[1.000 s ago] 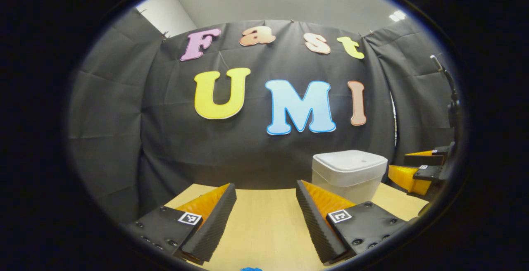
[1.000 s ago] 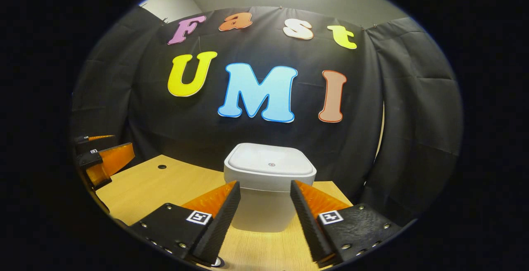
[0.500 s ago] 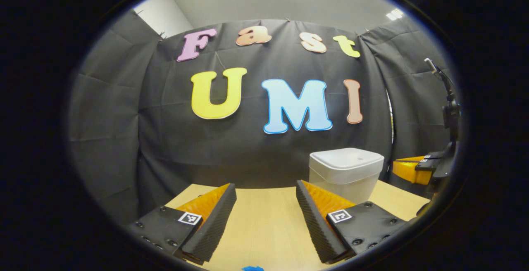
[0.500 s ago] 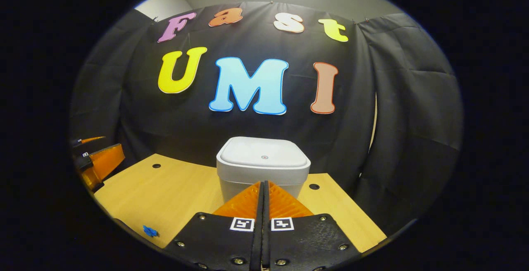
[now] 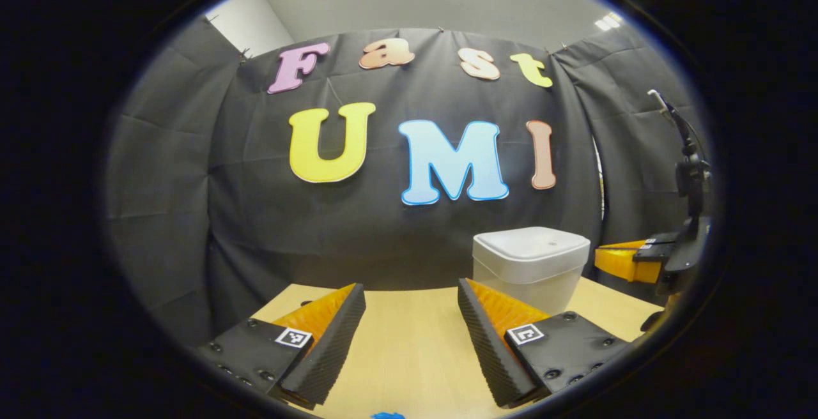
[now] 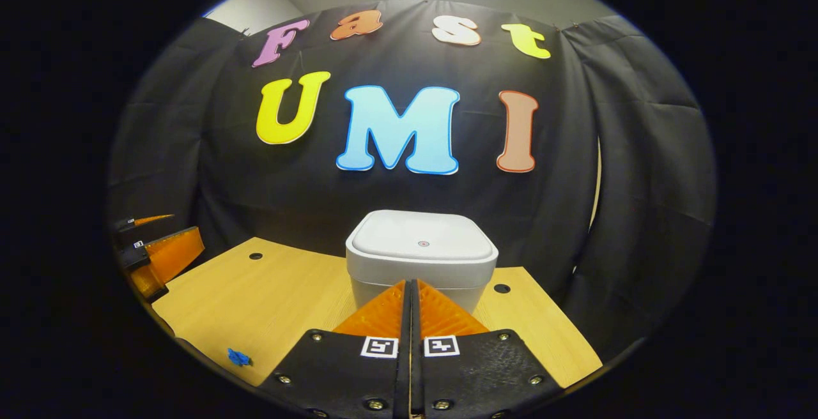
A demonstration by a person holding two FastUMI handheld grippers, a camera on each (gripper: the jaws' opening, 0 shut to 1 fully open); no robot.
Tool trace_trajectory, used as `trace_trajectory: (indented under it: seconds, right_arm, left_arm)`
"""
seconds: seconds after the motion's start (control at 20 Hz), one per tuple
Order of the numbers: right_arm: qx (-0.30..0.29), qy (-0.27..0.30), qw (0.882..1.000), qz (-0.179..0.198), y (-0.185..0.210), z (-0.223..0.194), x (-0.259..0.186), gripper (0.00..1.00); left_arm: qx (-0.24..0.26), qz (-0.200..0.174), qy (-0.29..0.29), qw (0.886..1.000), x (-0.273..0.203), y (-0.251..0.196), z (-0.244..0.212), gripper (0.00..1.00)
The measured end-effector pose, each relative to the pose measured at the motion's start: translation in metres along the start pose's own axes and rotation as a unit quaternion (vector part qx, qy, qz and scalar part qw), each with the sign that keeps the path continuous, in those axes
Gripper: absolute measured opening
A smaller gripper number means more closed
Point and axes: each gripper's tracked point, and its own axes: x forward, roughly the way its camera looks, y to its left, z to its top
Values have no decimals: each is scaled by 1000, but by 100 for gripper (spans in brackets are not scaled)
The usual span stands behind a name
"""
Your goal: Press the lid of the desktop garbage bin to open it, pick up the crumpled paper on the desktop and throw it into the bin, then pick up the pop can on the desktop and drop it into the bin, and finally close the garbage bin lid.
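A white desktop garbage bin (image 6: 422,262) with its lid (image 6: 422,240) down stands at the back of the wooden desk (image 6: 281,304). My right gripper (image 6: 411,285) is shut with nothing in it, its tips just in front of the bin's front wall, below the lid. In the left gripper view the bin (image 5: 529,269) stands right of centre, and my left gripper (image 5: 412,294) is open over bare desk, well to the bin's left. The right gripper (image 5: 629,259) also appears there, beside the bin. The left gripper (image 6: 163,256) shows at the left edge of the right gripper view.
A small blue scrap (image 6: 239,358) lies near the desk's front edge, also seen as a blue scrap (image 5: 388,415) at the bottom of the left gripper view. Two round holes (image 6: 255,256) mark the desk's back corners. Black cloth walls close the booth behind and on both sides.
One second ago my right gripper was open; it has shut and pulled back a little from the bin. The left gripper has stayed open and barely moved.
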Motion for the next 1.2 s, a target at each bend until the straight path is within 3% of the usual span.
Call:
trace_trajectory:
  seconds: [0.4,0.95,1.2]
  right_arm:
    - [-10,-51,998,-29,-19,39,50,0]
    - [65,31,997,-26,-29,8,92,0]
    - [44,37,998,-6,-29,3,95,1]
  left_arm:
    - [2,23,10,1000,-1,9,-5,95]
    - [-3,46,21,999,-4,14,-9,95]
    - [-8,48,27,998,-3,12,-12,95]
